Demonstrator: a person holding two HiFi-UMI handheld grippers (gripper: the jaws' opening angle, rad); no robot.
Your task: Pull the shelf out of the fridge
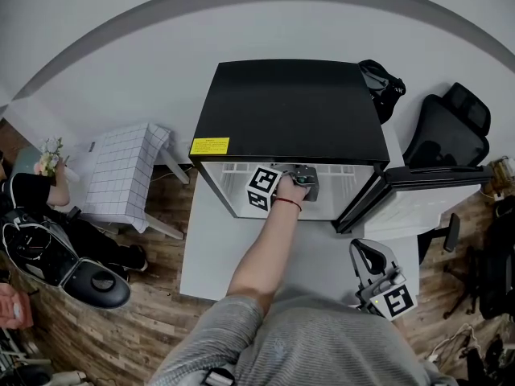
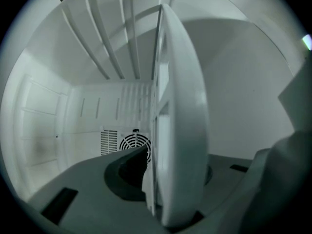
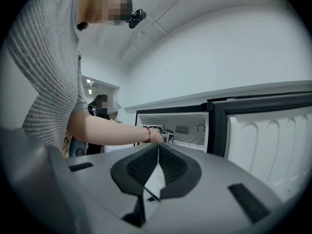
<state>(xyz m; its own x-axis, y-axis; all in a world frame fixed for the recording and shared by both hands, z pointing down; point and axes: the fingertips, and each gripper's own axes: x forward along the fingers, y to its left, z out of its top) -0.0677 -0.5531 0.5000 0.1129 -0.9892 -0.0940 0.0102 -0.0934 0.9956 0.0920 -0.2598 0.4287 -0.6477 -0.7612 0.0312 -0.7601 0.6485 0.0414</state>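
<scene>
White shelf (image 2: pixel 183 96) is sitting clamped in left gripper (image 2: pixel 173 169) inside fridge (image 1: pixel 290 111); right gripper (image 3: pixel 157 165) is idling, jaws pressed together.

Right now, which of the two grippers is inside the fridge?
The left gripper: it reaches into the open fridge, jaws on the rim of the white shelf. The right gripper sits outside by the door, jaws together.

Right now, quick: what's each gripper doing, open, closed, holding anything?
Left gripper: closed on the white shelf.
Right gripper: closed, holding nothing.
</scene>
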